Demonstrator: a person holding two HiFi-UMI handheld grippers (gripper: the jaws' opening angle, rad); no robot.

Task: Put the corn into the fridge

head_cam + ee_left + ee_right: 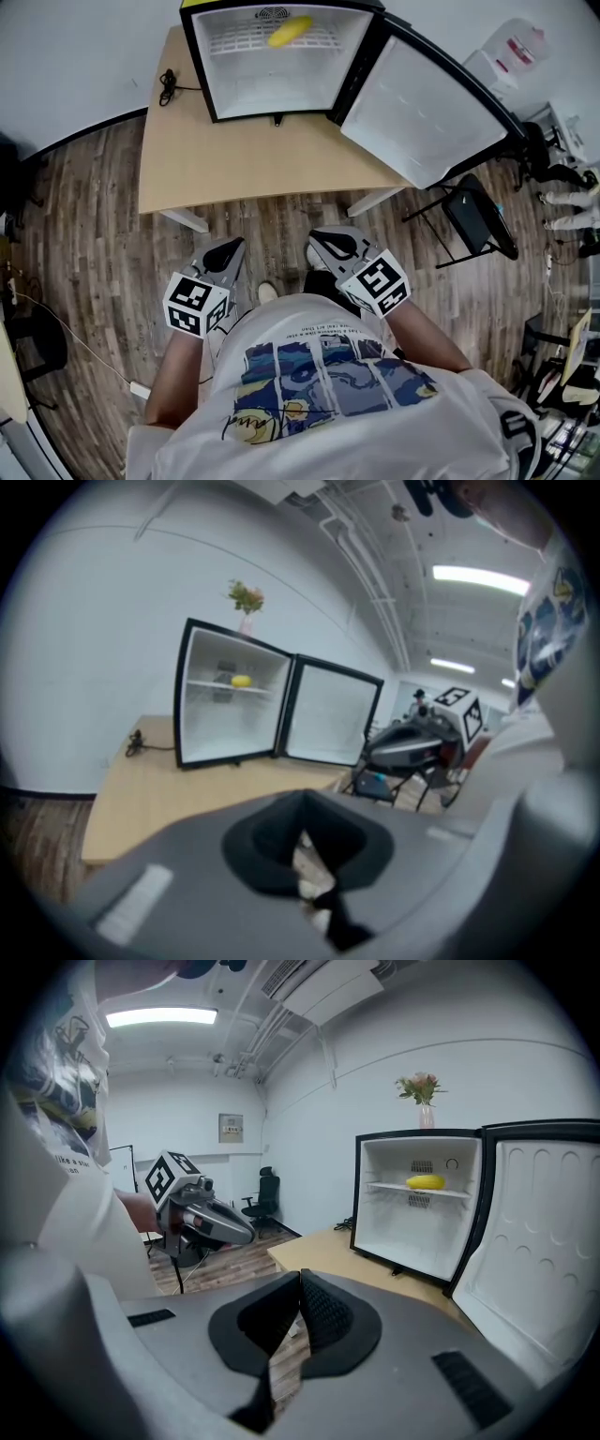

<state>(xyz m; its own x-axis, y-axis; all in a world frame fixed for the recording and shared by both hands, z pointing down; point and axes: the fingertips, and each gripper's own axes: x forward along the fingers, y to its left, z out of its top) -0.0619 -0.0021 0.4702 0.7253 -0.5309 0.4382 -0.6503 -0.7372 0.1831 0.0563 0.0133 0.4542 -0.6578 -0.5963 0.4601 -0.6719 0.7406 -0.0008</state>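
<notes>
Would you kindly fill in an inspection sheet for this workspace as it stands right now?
Surface: wooden table, with the fridge standing at its back edge.
Job's things: fridge with its door swung wide open; corn lying on the upper shelf.
Clutter: vase of flowers on top of the fridge; nothing else seen.
Grippers: left gripper and right gripper both shut and empty, held low in front of the person, short of the table.
Cables: black cable on the table beside the fridge; white cable trailing on the floor.
Surroundings: wood floor; black chair under the open door.
</notes>
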